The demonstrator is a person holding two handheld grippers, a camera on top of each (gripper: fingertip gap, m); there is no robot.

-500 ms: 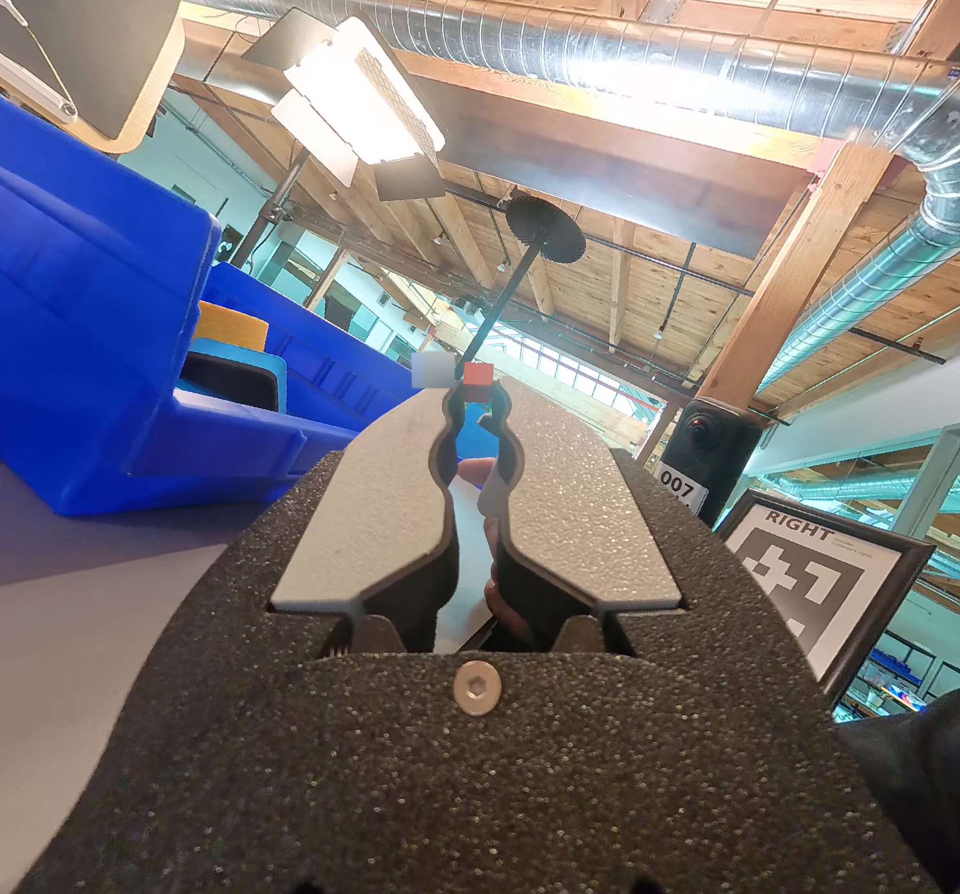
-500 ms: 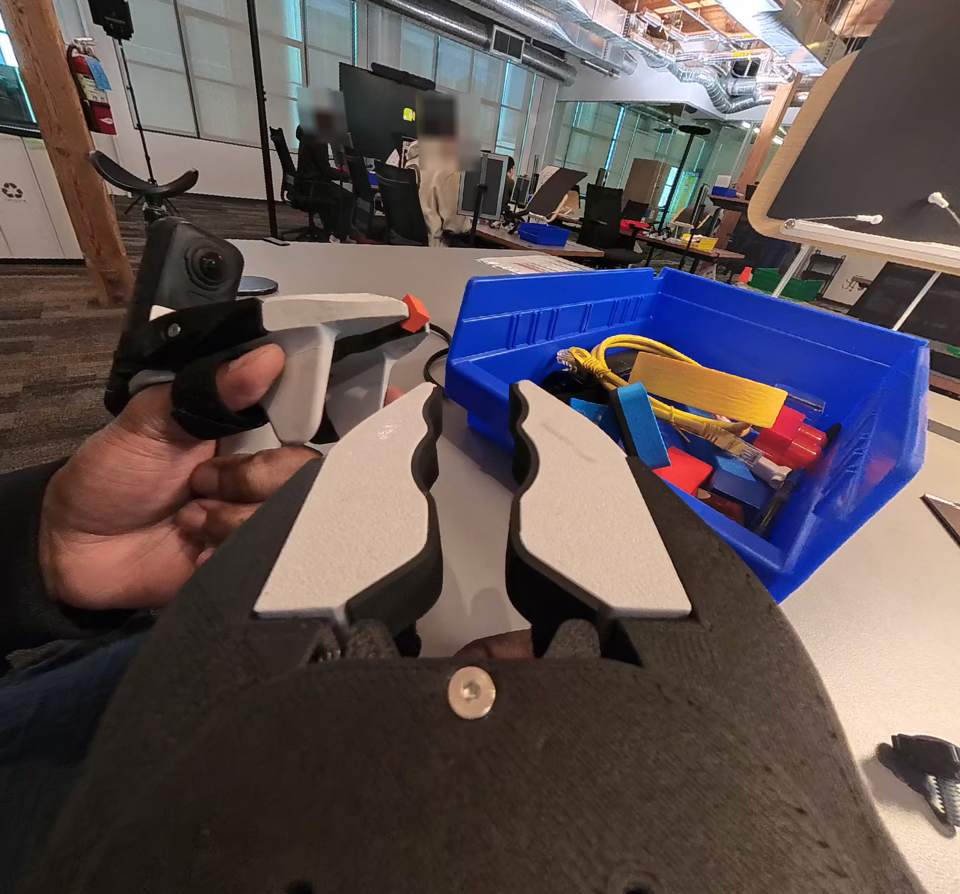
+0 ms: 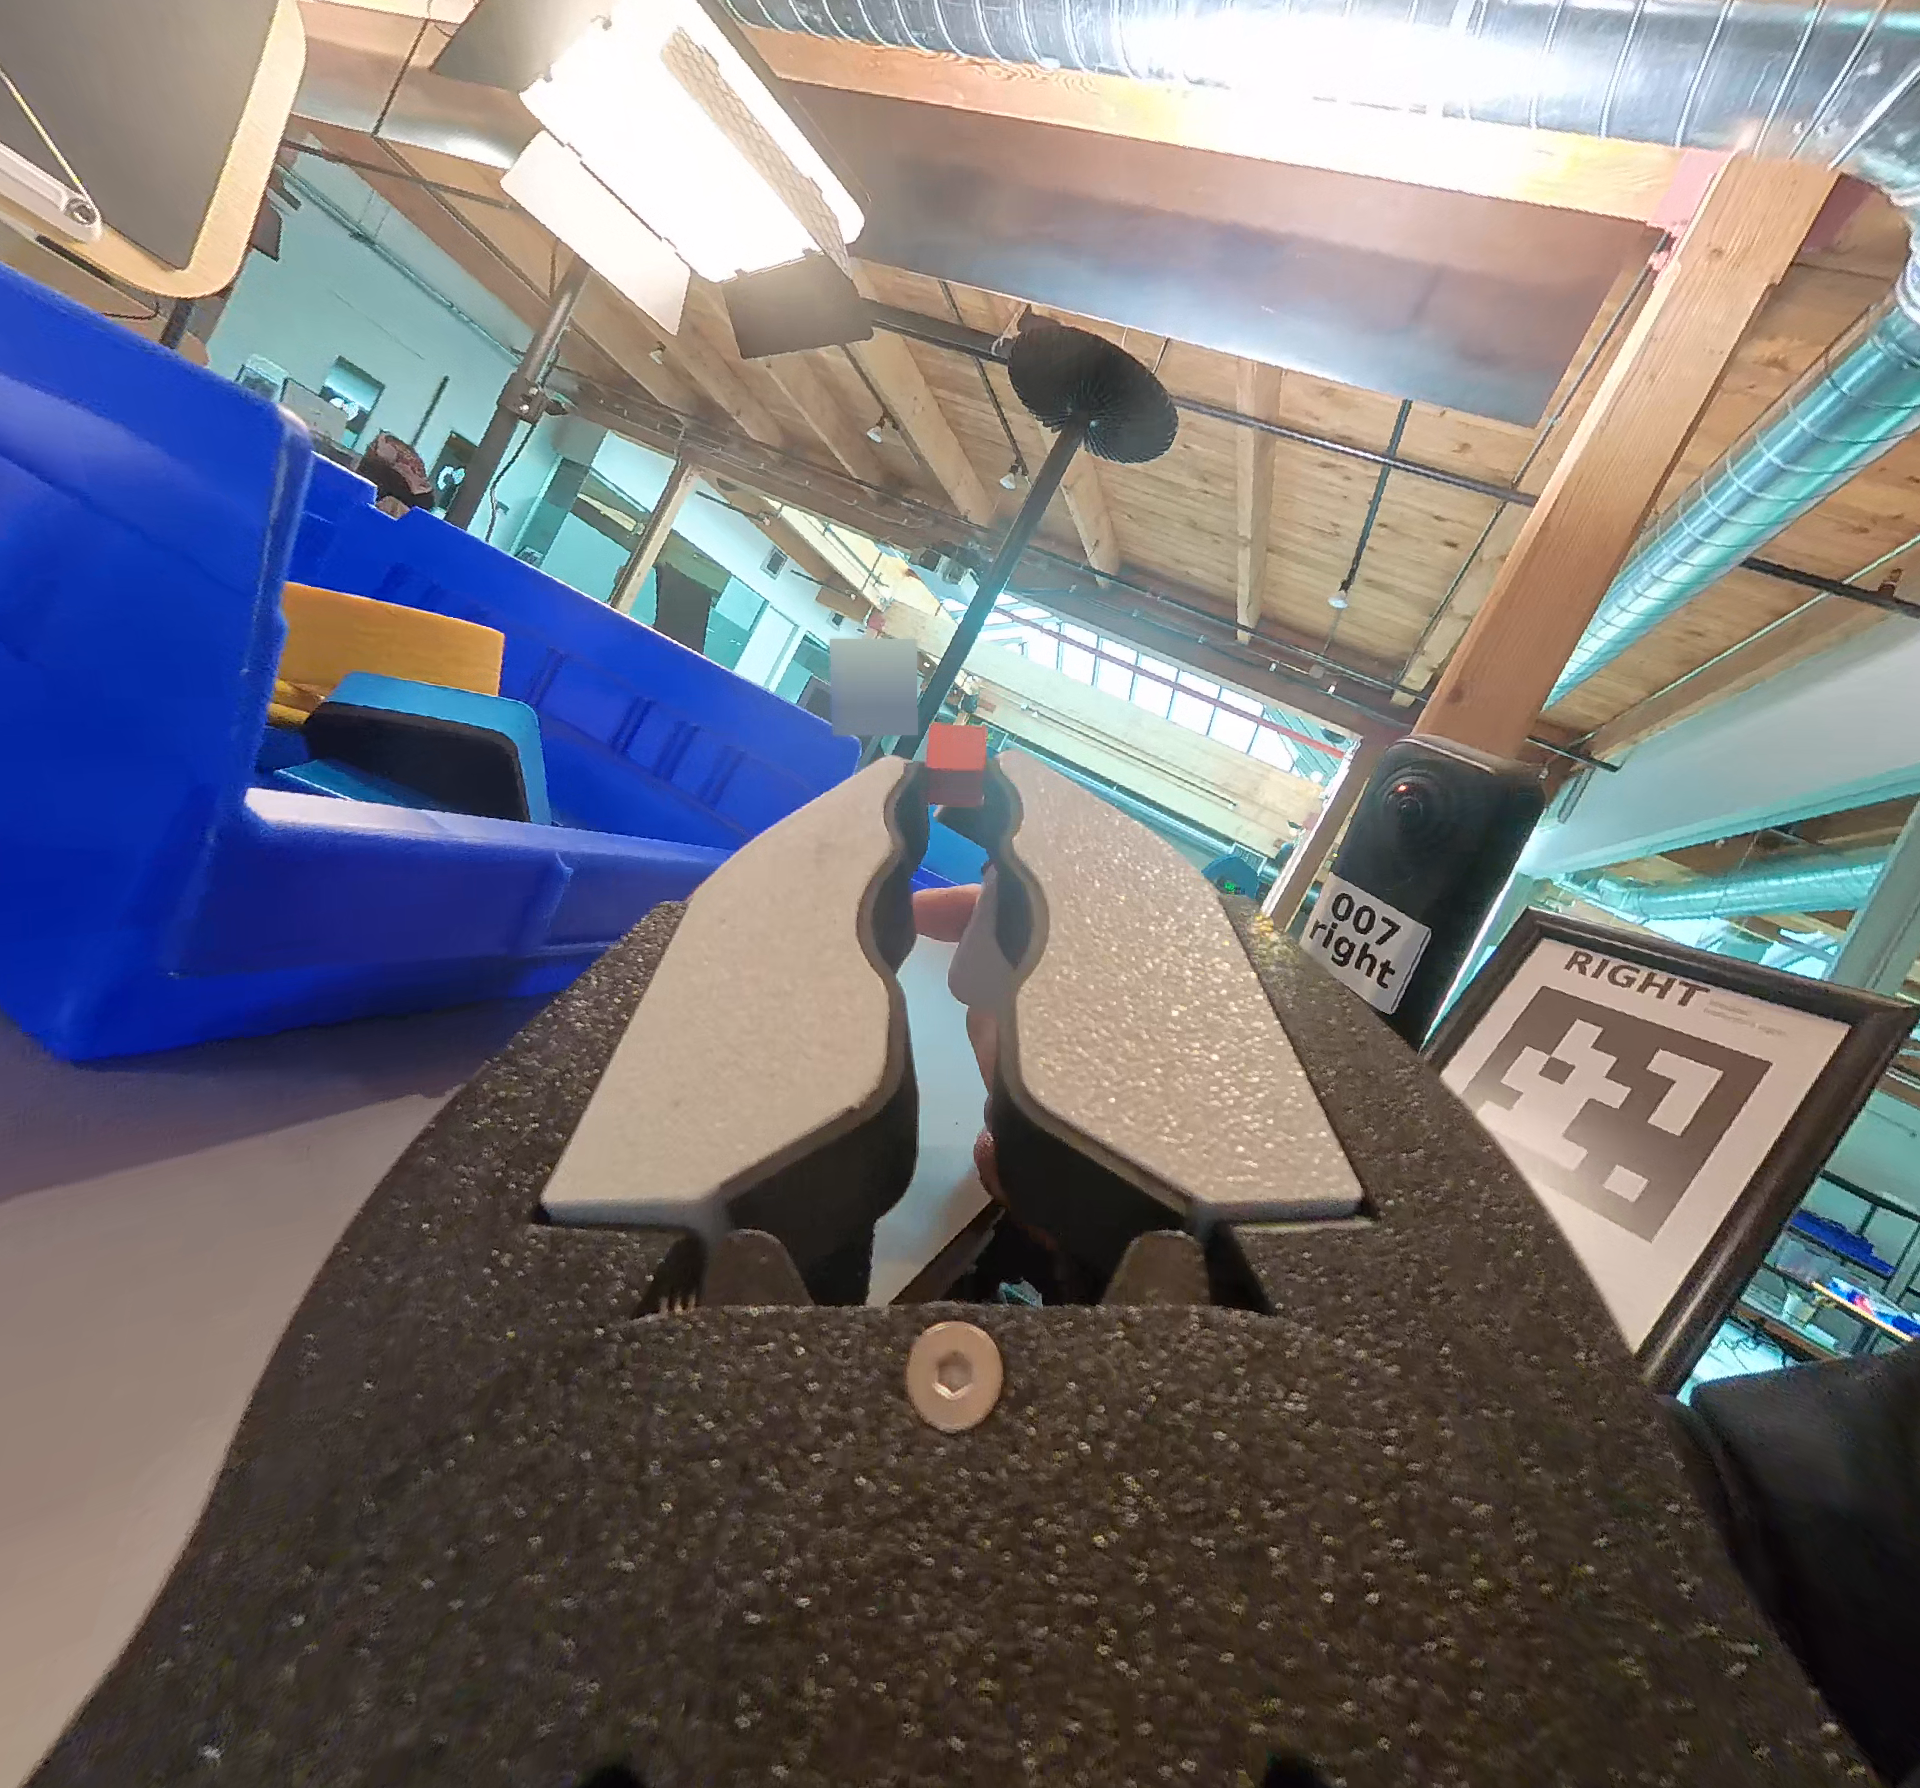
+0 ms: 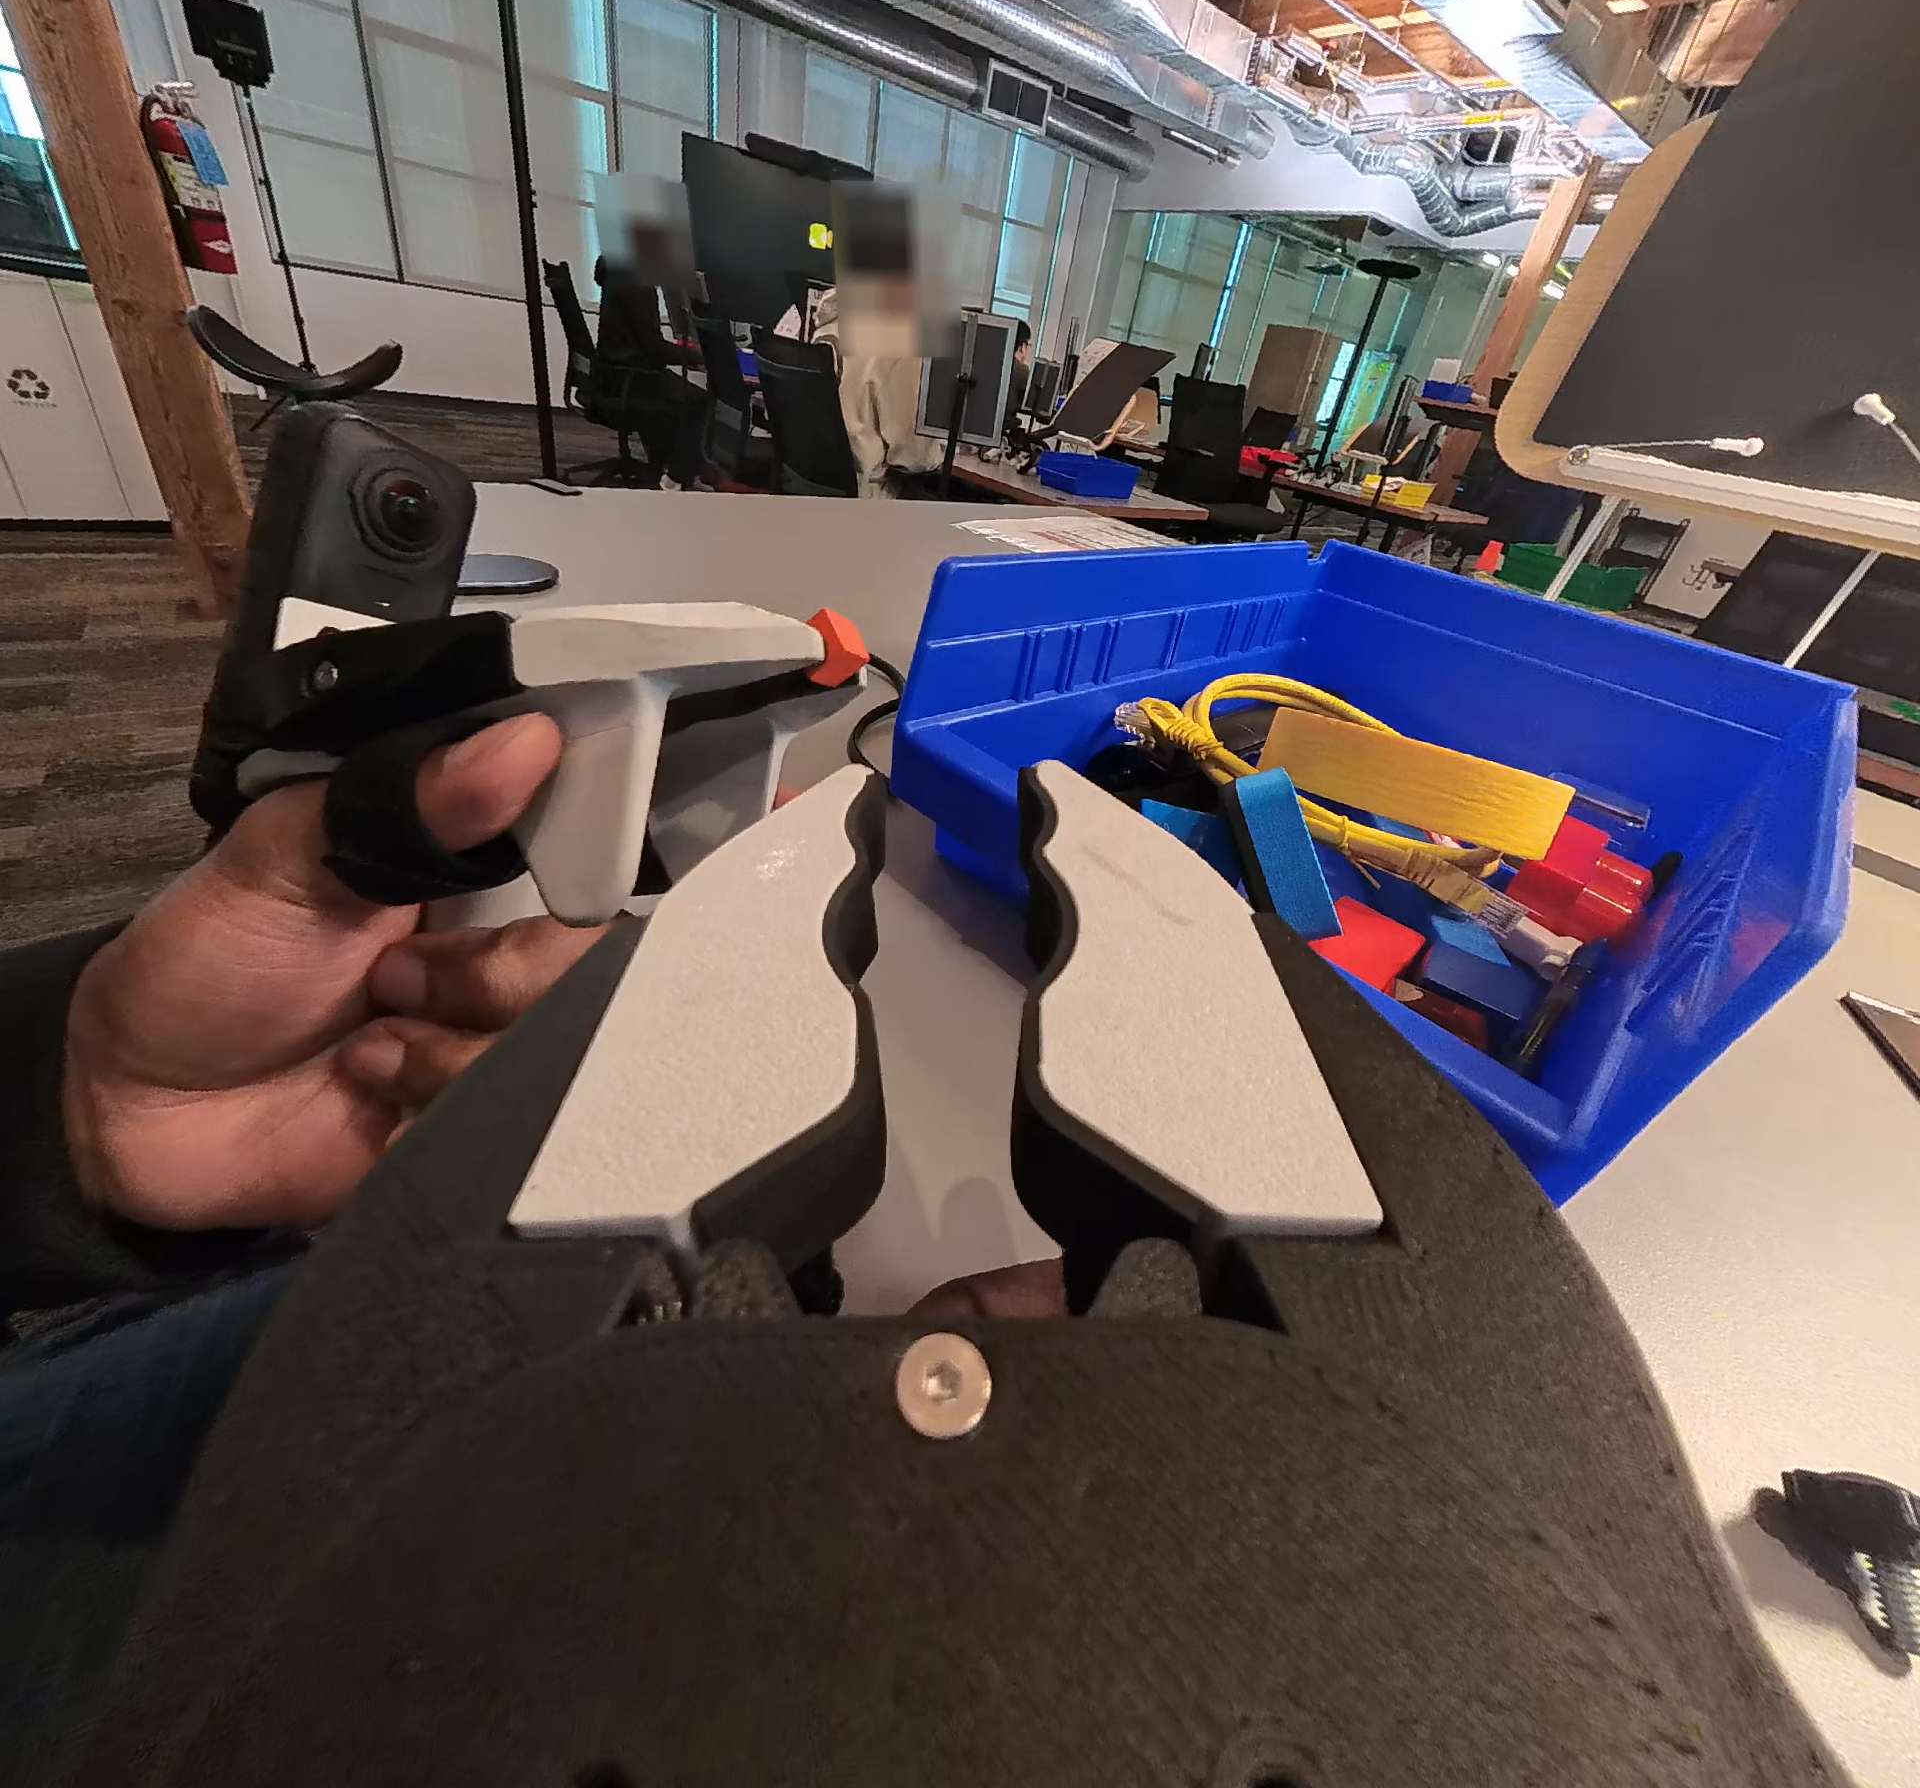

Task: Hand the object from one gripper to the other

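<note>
white sticker (image 3: 1363, 945) with writing: on black camera, right | framed marker card (image 3: 1621, 1104) with heading: far right | fire extinguisher (image 4: 190, 180) label: left post

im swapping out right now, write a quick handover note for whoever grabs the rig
Left gripper: shut on the small red-orange cube, pinched at the fingertips and held up off the grey table, beside the blue plastic bin.
Right gripper: open and empty, a little below and to the right of the cube, pointing toward the bin.
Done: cube picked up by the left gripper.
Left: bring the right gripper's fingers around the cube, close, then release the left.
</note>
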